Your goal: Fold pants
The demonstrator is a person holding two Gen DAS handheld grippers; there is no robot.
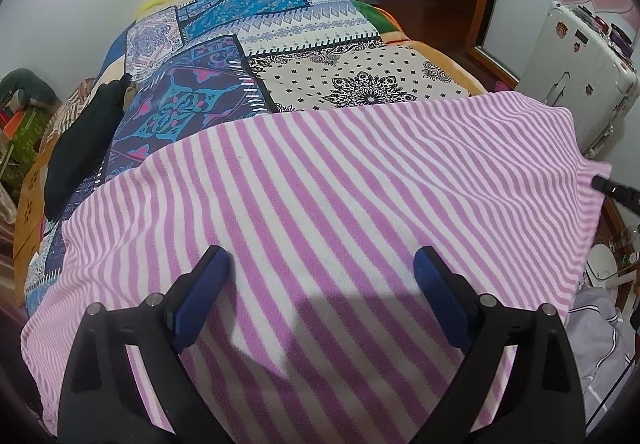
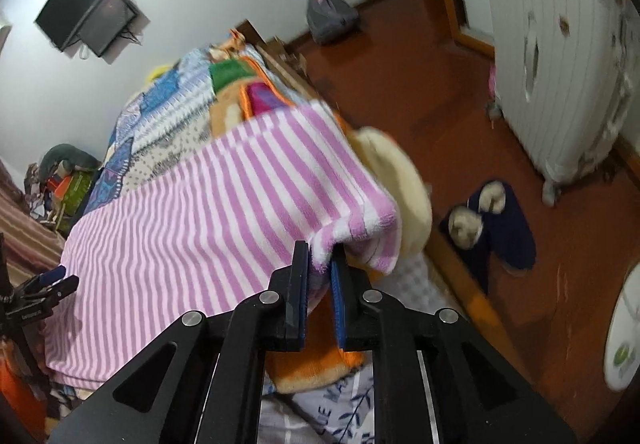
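The left gripper (image 1: pixel 322 264) hung over the pants (image 1: pixel 320 184) with its two blue-padded fingers (image 1: pixel 200 300) spread wide, grasping nothing; whether the pads brushed the cloth I could not tell. The right gripper (image 2: pixel 320 256) was clenched on a corner of the pants (image 2: pixel 180 224), the pink-and-white striped fleece pinched between its pads and lifted a little off the bed's edge. The pants lay spread flat across the near end of the bed, on top of a patchwork bedspread (image 1: pixel 280 44), with that one corner drawn out past the side. I counted one pair of pants, two grippers, two dark screens (image 2: pixel 88 20) on the wall, one white suitcase (image 2: pixel 560 64) and one pair of dark slippers (image 2: pixel 488 220) on the red floor.
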